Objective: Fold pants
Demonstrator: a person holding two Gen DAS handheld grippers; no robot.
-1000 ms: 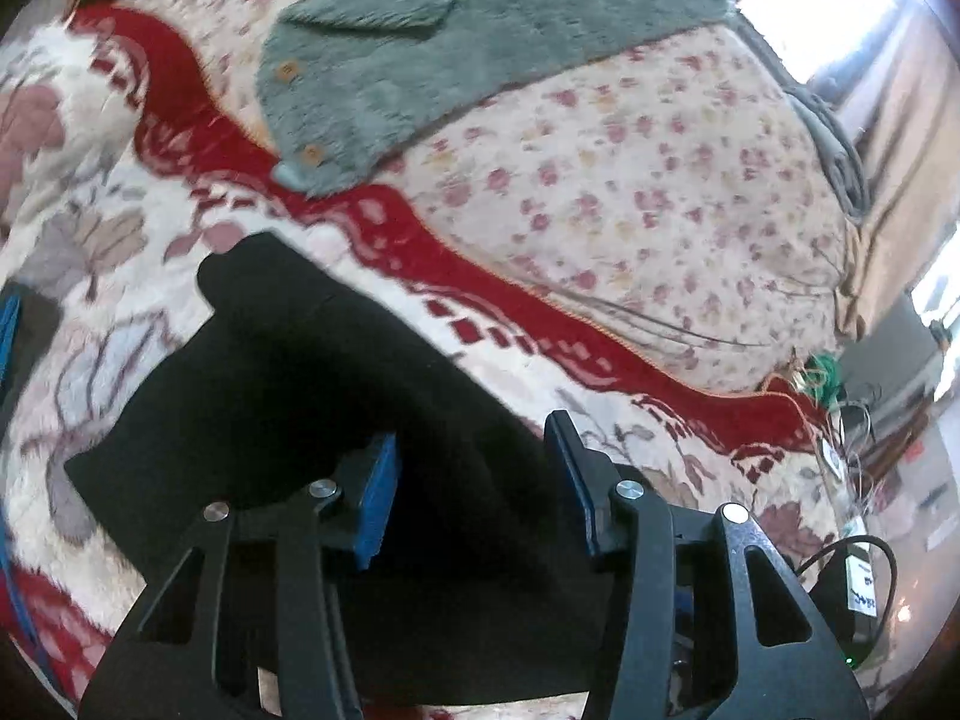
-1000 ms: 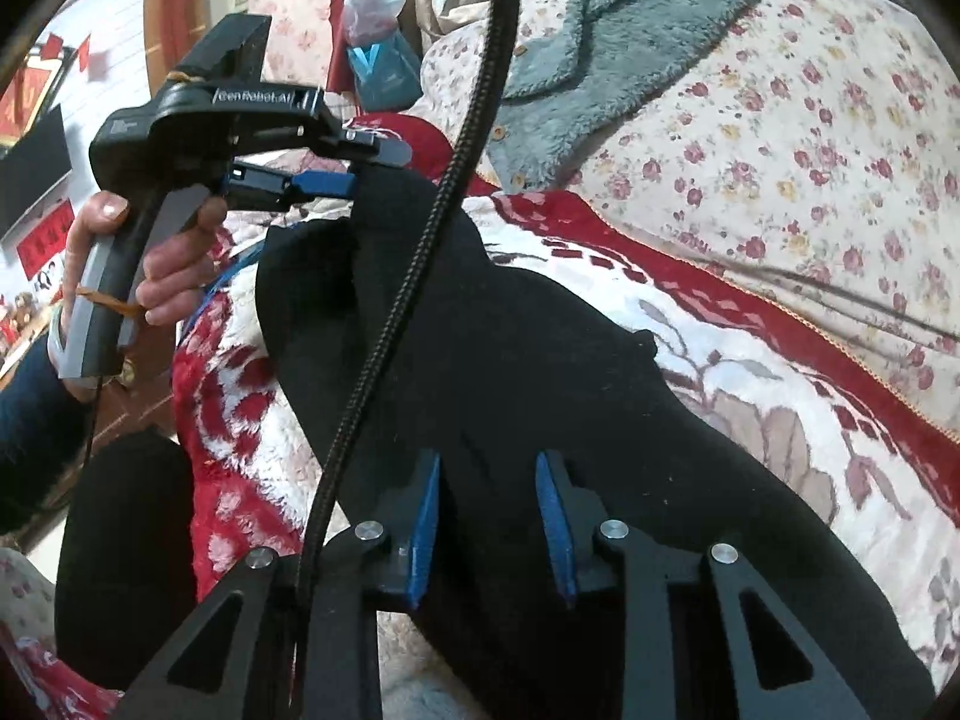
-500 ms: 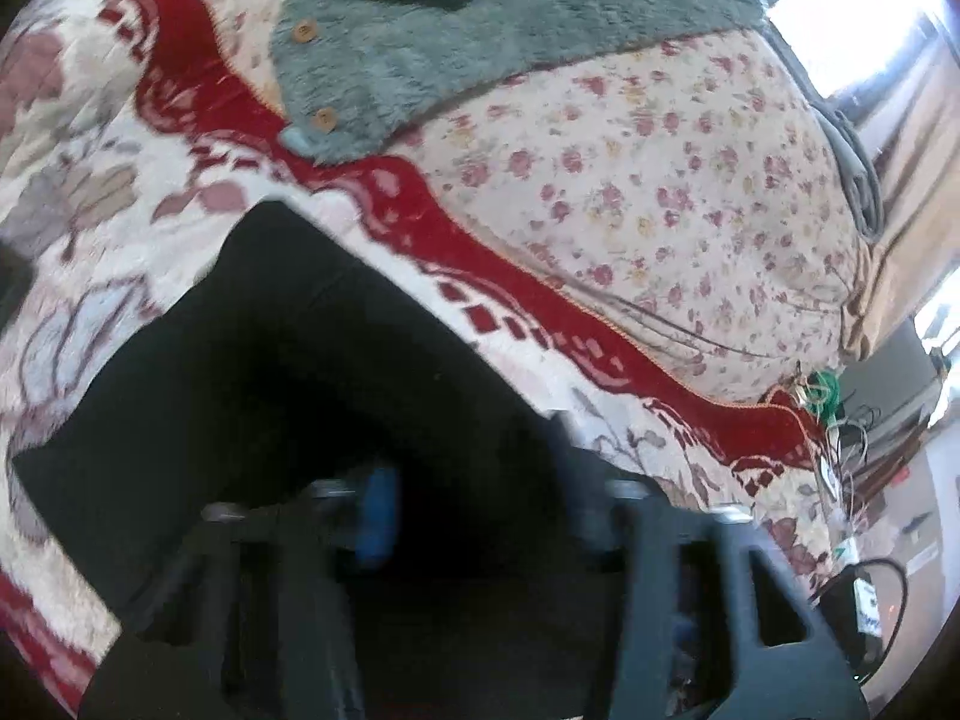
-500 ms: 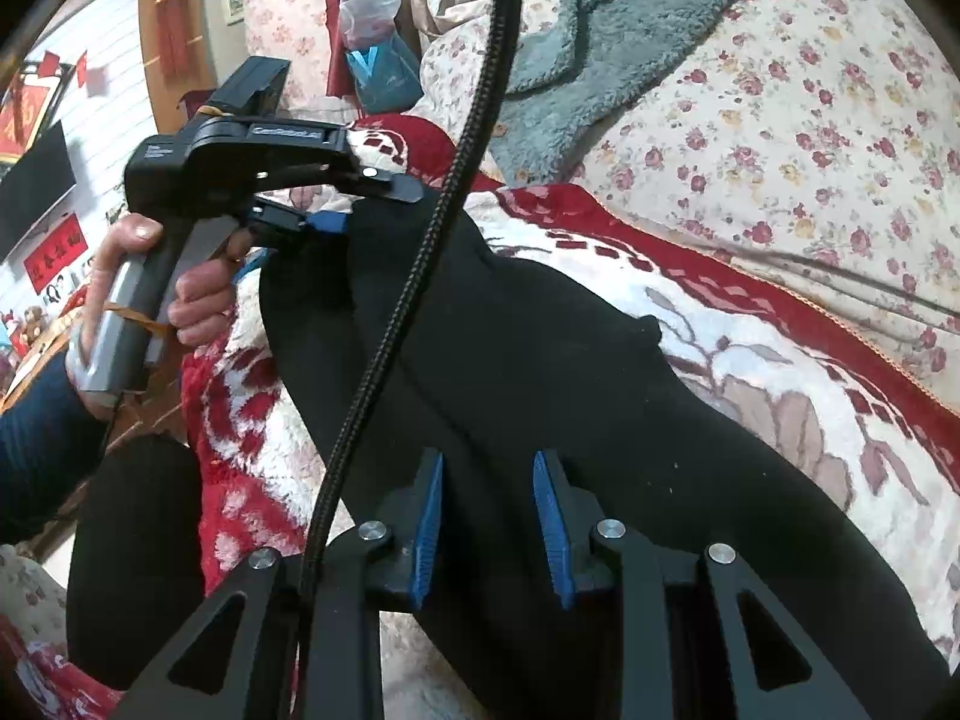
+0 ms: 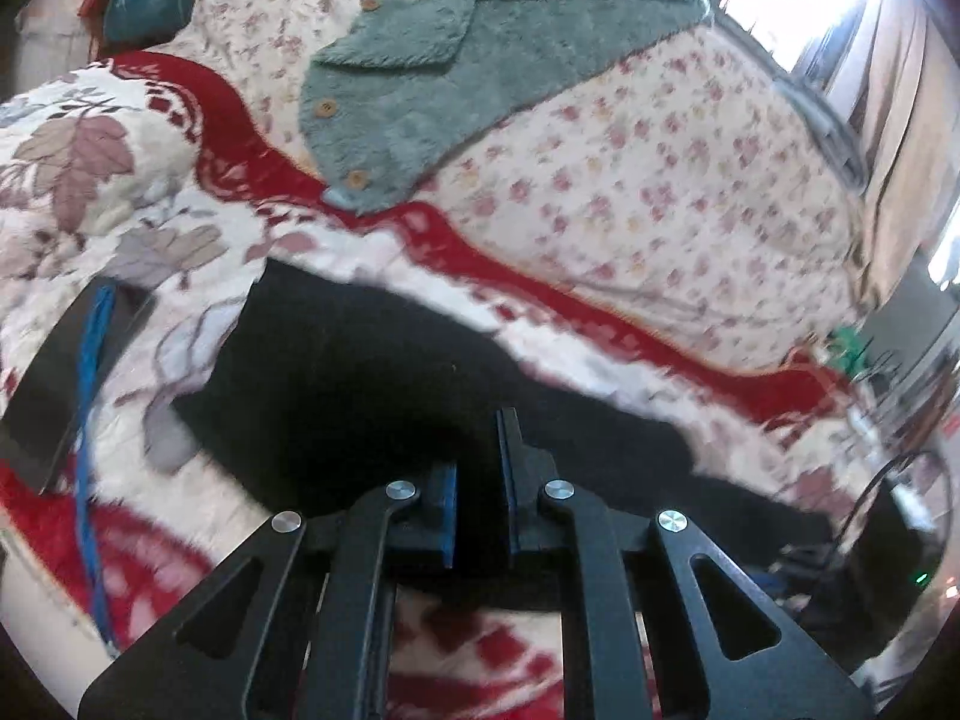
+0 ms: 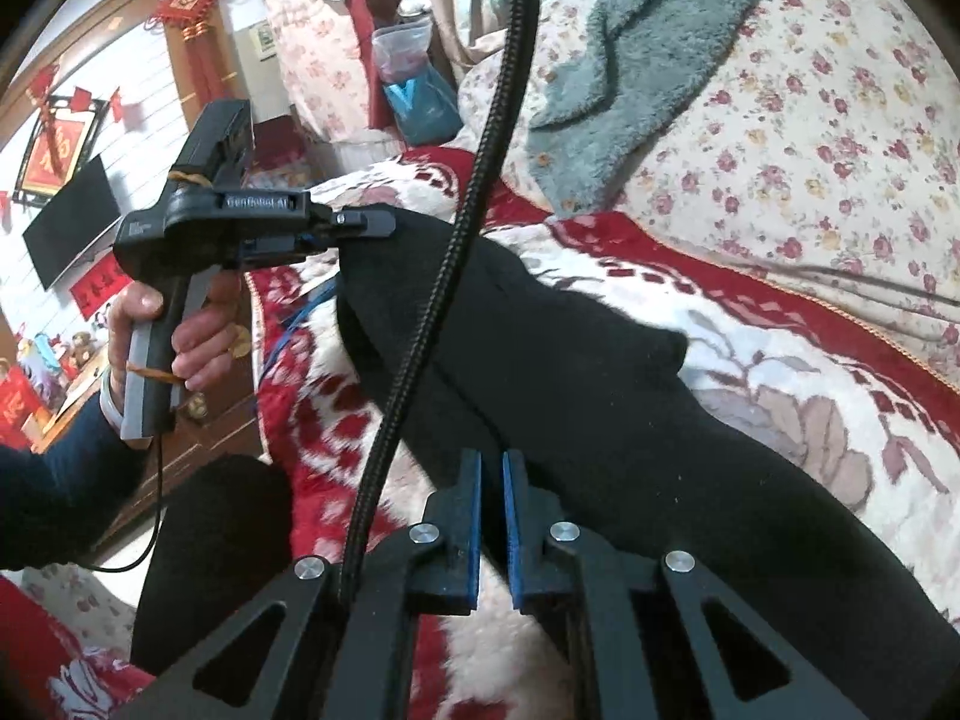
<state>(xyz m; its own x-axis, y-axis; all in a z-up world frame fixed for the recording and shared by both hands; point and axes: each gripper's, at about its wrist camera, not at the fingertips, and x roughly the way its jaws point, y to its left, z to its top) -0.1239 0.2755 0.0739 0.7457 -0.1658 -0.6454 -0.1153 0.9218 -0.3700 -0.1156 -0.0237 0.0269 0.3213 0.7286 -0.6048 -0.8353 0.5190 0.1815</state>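
**Both grippers pinch the black pants**

The right gripper (image 6: 492,516) clamps its blue pads on the near edge of the black pants (image 6: 588,396). Further along, the left gripper (image 5: 478,480) is closed on another edge, lifting it. The pants stretch across the red-and-white blanket (image 6: 810,420). Beyond lies a teal fleece garment (image 5: 480,66) on a floral quilt (image 5: 660,192).

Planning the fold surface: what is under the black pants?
The black pants lie on a plush red-and-white floral blanket, which shows around their edges. Whatever sits directly beneath the fabric is covered.
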